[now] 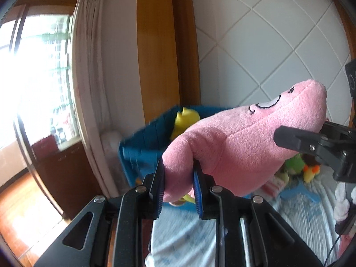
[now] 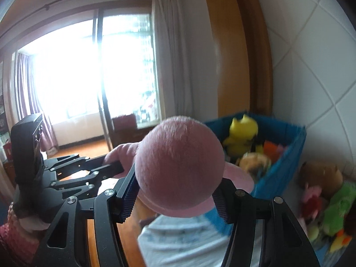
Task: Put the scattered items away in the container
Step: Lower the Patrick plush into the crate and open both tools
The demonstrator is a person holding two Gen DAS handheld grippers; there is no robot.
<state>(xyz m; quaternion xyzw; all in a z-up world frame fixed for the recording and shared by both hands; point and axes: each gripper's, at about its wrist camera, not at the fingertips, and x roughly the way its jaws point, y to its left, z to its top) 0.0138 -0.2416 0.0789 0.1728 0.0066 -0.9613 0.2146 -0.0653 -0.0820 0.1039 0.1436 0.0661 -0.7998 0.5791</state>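
Observation:
A large pink pig plush [image 1: 240, 142] hangs in the air between both grippers. My left gripper [image 1: 178, 191] is shut on one end of it, a limb-like lobe. My right gripper [image 2: 175, 198] is shut on the rounded snout end [image 2: 178, 162]; its fingers [image 1: 296, 141] show at the right of the left wrist view. The blue fabric bin [image 2: 287, 155] stands behind the plush on the bed, by the tiled wall. It holds a yellow plush [image 2: 242, 135] and other soft toys. The left gripper [image 2: 106, 166] also shows in the right wrist view.
Several loose plush toys, brown [image 2: 320, 175] and green [image 2: 338, 211], lie on the light bedsheet [image 1: 189, 233] right of the bin. A wooden door frame [image 1: 160, 44] and white curtain [image 1: 86, 89] stand behind. A bright window [image 2: 77, 73] is to the left.

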